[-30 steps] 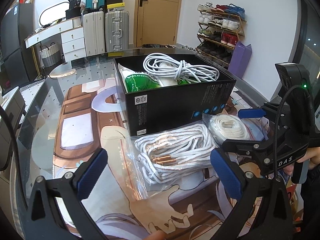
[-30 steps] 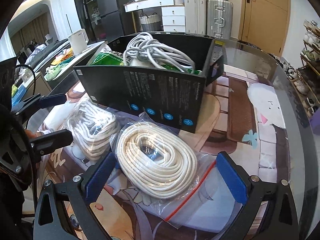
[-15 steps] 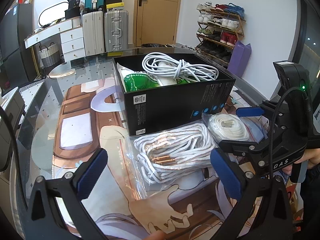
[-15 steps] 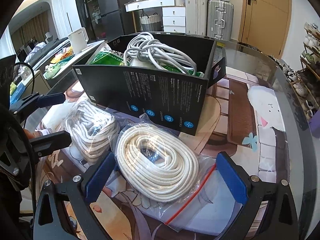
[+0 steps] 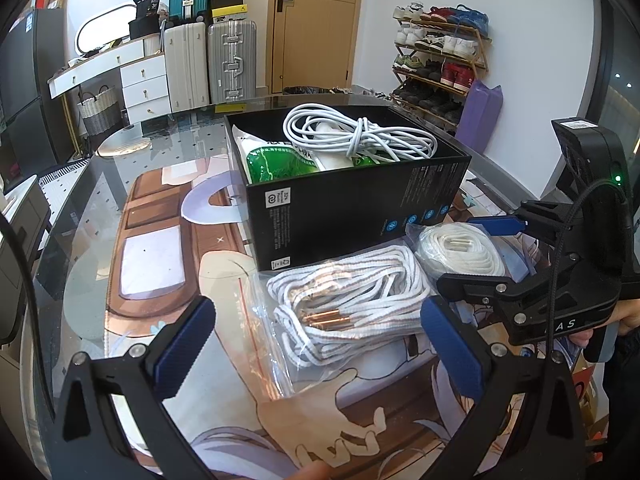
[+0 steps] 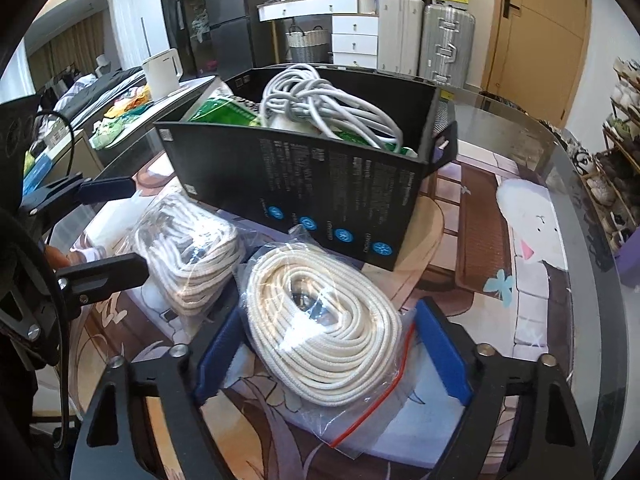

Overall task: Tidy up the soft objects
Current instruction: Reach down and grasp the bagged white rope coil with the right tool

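Observation:
A clear zip bag of cream rope (image 6: 324,336) lies on the glass table in front of a black box (image 6: 304,184). My right gripper (image 6: 330,308) straddles that bag. Its jaws are closing, with its blue pads (image 6: 218,356) right at the coil's sides but not squeezing it. Beside it lies a bag of white striped laces (image 5: 348,300) with copper tips. My left gripper (image 5: 316,306) stands wide open just short of that bag. The black box (image 5: 352,216) holds a white cable bundle (image 5: 360,136) and a green packet (image 5: 276,160).
The table (image 5: 160,208) is glass over a cartoon-print mat, and its curved edge runs close on the right. A white kettle (image 6: 162,72) stands on a counter to the left. Suitcases (image 5: 232,60), a dresser and a shoe rack (image 5: 440,60) line the far walls.
The right gripper's jaws have narrowed from wide open to just around the cream rope bag. The left gripper has not moved.

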Tool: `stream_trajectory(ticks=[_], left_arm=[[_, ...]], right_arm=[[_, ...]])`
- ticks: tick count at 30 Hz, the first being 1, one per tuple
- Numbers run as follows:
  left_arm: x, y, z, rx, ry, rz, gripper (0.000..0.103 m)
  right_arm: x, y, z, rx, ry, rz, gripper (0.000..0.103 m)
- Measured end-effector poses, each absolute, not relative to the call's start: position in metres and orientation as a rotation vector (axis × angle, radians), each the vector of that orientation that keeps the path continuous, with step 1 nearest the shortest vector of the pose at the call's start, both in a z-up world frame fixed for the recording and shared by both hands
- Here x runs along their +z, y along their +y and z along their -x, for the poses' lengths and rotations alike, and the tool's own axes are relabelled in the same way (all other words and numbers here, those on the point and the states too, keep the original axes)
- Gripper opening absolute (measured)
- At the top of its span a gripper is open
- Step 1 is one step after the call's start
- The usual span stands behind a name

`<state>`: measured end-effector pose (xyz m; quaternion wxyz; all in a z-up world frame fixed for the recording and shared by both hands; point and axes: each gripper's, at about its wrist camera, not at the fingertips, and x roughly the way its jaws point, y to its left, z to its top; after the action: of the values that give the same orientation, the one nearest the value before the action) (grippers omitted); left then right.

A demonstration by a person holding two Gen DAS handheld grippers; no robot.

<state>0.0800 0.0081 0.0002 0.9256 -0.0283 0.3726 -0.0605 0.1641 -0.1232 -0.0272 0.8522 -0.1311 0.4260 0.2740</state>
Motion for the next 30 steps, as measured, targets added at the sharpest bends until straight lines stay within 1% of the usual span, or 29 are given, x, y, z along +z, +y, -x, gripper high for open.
stream_trajectory(ticks=[2, 3, 5, 8, 10, 17, 30], left_arm=[[0.000, 0.008, -0.080, -0.125, 0.764, 0.058, 0.103], [0.000, 0.008, -0.080, -0.125, 0.764, 0.057, 0.103], [-0.001, 0.007, -0.080, -0.124, 0.765, 0.056, 0.103], [-0.001, 0.007, -0.080, -0.124, 0.765, 0.056, 0.103], [-0.001, 0.007, -0.080, -0.124, 0.765, 0.056, 0.103], [-0.001, 0.007, -0.080, -0.124, 0.765, 0.055, 0.103], [-0.001, 0.006, -0.082, -0.117, 0.800, 0.036, 0.103]], right_arm=[[-0.026, -0.124, -0.163, 0.586, 0.894, 0.279, 0.071], [-0.026, -0.124, -0.162, 0.592, 0.895, 0.278, 0.069], [-0.025, -0.126, -0.161, 0.599, 0.897, 0.273, 0.060], [-0.023, -0.132, -0.160, 0.613, 0.900, 0.256, 0.053], [-0.022, -0.136, -0.159, 0.625, 0.902, 0.246, 0.051], [-0.016, -0.143, -0.155, 0.640, 0.889, 0.225, 0.048], [0.003, -0.154, -0.147, 0.634, 0.846, 0.220, 0.048]])
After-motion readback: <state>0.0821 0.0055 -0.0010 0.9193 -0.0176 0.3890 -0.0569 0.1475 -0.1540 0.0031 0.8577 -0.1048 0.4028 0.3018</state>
